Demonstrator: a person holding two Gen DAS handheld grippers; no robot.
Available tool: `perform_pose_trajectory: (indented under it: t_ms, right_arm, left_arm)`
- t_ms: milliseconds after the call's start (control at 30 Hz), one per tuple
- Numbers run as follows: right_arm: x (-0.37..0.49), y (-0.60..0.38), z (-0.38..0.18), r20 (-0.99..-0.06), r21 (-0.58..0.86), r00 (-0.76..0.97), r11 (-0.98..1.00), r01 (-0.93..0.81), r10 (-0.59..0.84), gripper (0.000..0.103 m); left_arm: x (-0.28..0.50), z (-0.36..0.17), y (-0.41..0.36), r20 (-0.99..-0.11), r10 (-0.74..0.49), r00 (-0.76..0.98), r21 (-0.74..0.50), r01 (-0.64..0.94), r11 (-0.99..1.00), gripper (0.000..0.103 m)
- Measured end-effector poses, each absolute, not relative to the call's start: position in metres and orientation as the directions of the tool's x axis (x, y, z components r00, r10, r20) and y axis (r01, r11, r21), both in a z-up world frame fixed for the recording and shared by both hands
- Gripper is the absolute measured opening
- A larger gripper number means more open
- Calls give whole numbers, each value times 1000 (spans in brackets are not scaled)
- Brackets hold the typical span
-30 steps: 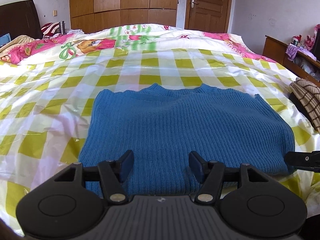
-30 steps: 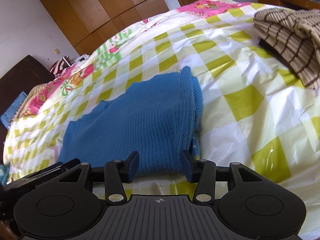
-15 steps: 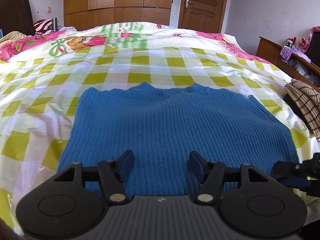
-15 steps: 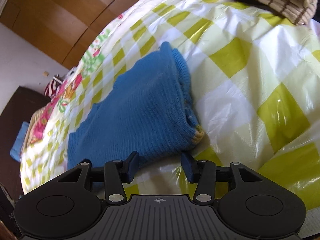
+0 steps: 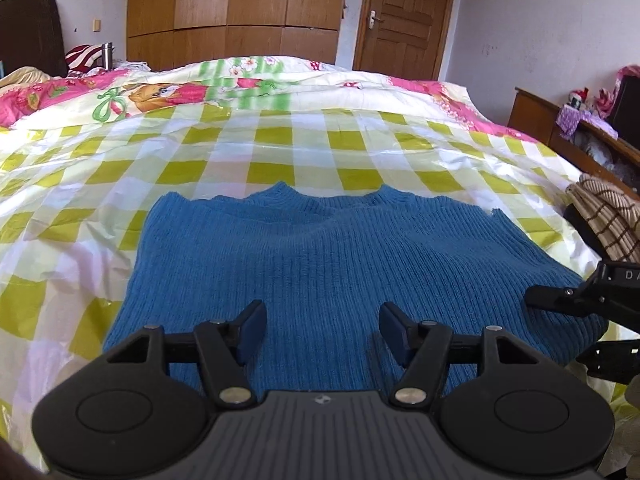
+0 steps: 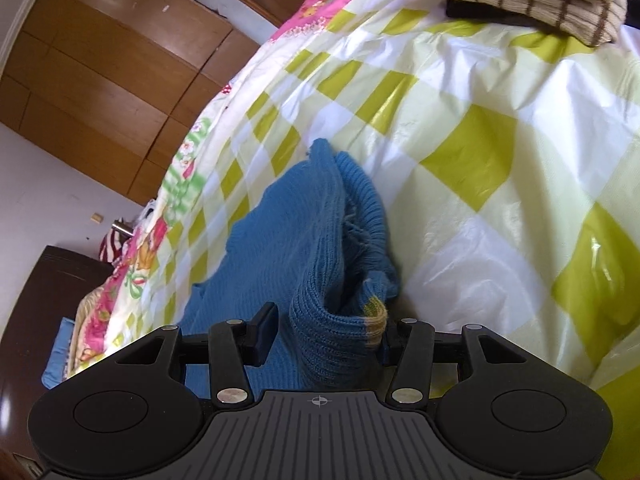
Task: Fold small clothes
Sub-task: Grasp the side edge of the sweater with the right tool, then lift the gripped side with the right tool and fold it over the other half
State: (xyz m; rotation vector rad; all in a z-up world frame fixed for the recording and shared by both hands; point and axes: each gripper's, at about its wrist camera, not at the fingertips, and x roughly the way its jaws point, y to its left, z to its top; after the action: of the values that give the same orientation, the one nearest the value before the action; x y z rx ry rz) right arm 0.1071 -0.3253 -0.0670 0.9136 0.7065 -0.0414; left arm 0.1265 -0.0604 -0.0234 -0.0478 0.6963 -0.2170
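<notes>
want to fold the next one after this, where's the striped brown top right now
The striped brown top lies at the bed's right edge in the left wrist view, beyond the blue sweater and near the wooden dresser.

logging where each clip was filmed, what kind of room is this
Most likely a home bedroom. A wide bed with a yellow-green checked cover fills the view, a wooden wardrobe and a panelled door stand behind it, and a blue knitted sweater lies spread on the bed.
</notes>
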Motion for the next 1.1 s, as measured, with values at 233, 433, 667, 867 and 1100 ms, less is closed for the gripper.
perform_pose_trajectory:
  t_ms: [233,433,667,867,1100]
  right_arm:
    - [114,-346,-55,-542,760,782,577,300,307,14]
    - [125,-334,-17,-509,714,813,666,215,283,13]
    - [151,-250,37,-475,470,820,880,-68,318,12]
    - [160,-143,33,-539,226,721,900,-374,435,12]
    - [160,-93,2,-643,154,620,869,-470,449,13]
  left_arm:
    - [134,-27,-69,-620,-226,751,-95,215,972,75]
    - [142,-43,-57,-668,-242,704,-99,238,966,82]
    - [137,-33,-21,-670,-291,683,-213,199,957,82]
    - [126,-40,5,-664,-330,671,-286,180,941,82]
    - [126,-48,10,-661,-359,659,-301,205,931,82]
